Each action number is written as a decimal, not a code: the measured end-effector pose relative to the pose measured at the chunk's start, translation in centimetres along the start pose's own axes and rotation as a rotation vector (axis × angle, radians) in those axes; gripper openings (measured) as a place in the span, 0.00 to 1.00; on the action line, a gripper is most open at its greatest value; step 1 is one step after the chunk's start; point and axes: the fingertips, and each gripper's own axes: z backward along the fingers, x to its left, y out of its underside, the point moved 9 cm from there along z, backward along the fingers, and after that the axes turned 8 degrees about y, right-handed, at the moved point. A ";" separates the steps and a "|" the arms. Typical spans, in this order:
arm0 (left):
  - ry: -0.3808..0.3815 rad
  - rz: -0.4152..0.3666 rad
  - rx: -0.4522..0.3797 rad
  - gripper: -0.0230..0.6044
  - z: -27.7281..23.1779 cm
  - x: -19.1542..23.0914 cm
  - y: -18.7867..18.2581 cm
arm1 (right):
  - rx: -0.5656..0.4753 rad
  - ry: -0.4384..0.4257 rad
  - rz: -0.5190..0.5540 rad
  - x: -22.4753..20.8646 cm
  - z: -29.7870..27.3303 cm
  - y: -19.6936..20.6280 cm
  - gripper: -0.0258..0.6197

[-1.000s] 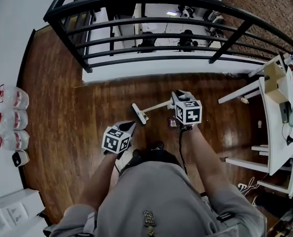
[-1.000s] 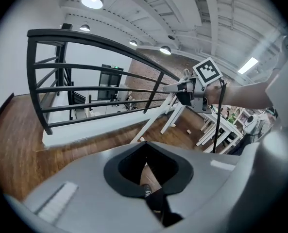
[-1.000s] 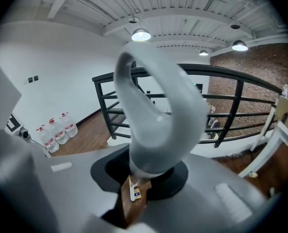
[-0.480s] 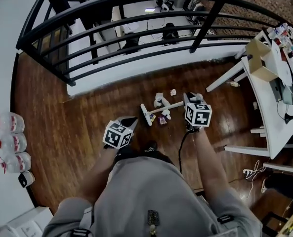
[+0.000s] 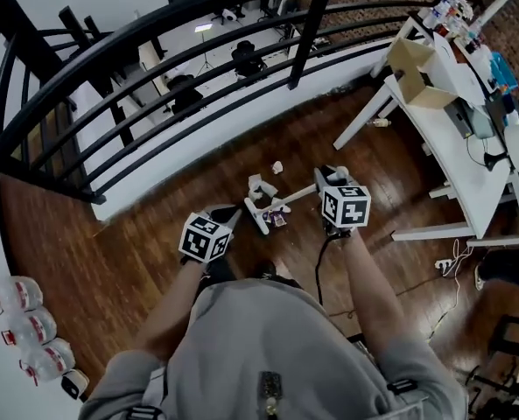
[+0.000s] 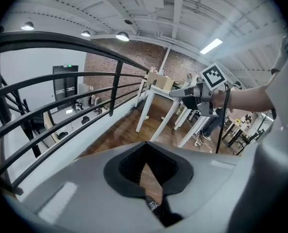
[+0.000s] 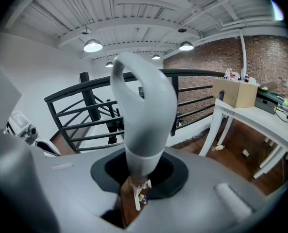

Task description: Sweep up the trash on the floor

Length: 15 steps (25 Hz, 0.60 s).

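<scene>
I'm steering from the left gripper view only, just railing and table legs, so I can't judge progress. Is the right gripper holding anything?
Observer: Yes, the right gripper is shut on the broom's grey handle.
Operator: Where's the broom head?
Observer: On the wood floor ahead of the person, left of that gripper; see broom head.
Operator: Any trash nearby?
Observer: Some crumpled white scraps lie just beyond the broom head; a small dark packet sits beside it.

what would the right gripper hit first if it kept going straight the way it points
Most likely the bare wooden floor, short of the railing. The right gripper, shut on the broom handle, tilts downward, but depth is hard to judge.
</scene>
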 end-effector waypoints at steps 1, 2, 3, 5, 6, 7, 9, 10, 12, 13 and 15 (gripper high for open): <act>0.023 -0.007 0.005 0.04 -0.1 1.1 -0.5 | 0.004 0.002 -0.013 0.7 -0.3 -0.5 0.13; 0.048 -0.014 0.010 0.05 -0.3 2.3 -1.1 | 0.010 0.007 -0.026 1.5 -0.7 -1.1 0.13; 0.074 -0.019 0.014 0.04 -0.4 3.6 -1.7 | 0.017 0.013 -0.036 2.3 -1.1 -1.8 0.13; 0.112 -0.022 0.017 0.04 -0.6 6.2 -2.9 | 0.030 0.013 -0.043 4.0 -2.2 -3.6 0.13; 0.123 -0.021 0.018 0.04 -0.6 7.3 -3.3 | 0.032 0.008 -0.043 4.8 -2.7 -4.4 0.13; 0.132 -0.021 0.019 0.04 -0.5 8.1 -3.6 | 0.031 0.004 -0.042 5.5 -3.0 -5.2 0.13; 0.145 -0.023 0.017 0.04 -0.5 9.5 -4.2 | 0.018 0.004 -0.036 6.2 -3.2 -6.9 0.13; 0.152 -0.024 0.014 0.04 -0.5 10.1 -4.6 | 0.009 0.007 -0.031 6.4 -3.2 -7.9 0.13; 0.168 -0.019 0.012 0.04 -0.4 11.3 -5.0 | -0.009 0.016 -0.021 6.6 -3.2 -9.8 0.13; 0.175 -0.014 0.013 0.04 -0.4 11.8 -5.0 | -0.019 0.021 -0.019 6.5 -3.2 -10.7 0.13; 0.182 -0.006 0.016 0.04 -0.7 12.5 -5.1 | -0.044 0.028 -0.015 5.9 -3.2 -12.5 0.13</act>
